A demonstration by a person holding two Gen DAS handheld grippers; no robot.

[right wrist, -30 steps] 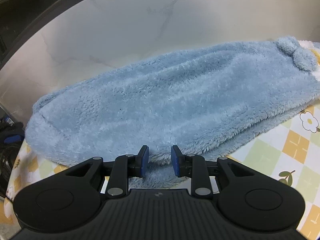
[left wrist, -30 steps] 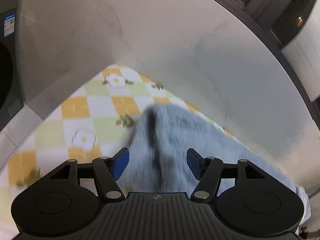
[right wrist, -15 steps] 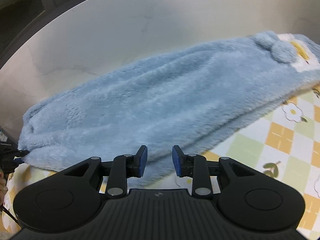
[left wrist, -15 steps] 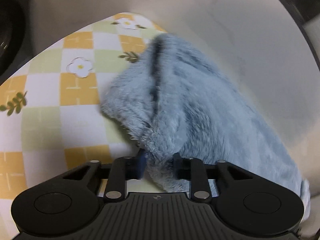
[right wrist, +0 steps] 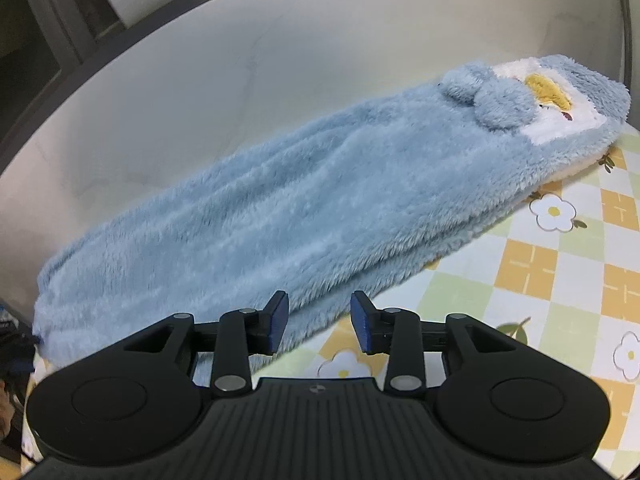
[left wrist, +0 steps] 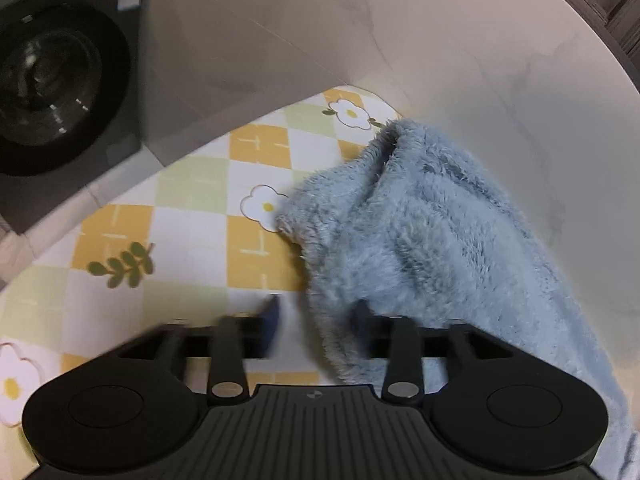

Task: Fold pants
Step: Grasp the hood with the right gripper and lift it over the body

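My left gripper [left wrist: 316, 326] is opening, the pants [right wrist: 304, 200] hem loose between its jaws at lower centre. My right gripper [right wrist: 318, 322] is opening on nothing. I'd regrip deeper, both layers together.

One pair of pants [right wrist: 304, 208] lies on one checked cloth [right wrist: 560, 280]. One washer [left wrist: 60, 80] stands beyond. Two claws show, one per view.

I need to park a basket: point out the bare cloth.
Free: checked tablecloth right of the blue fleece pants, and cloth between the pants' end and the washing machine. Crowded: along the wall, under the pants.
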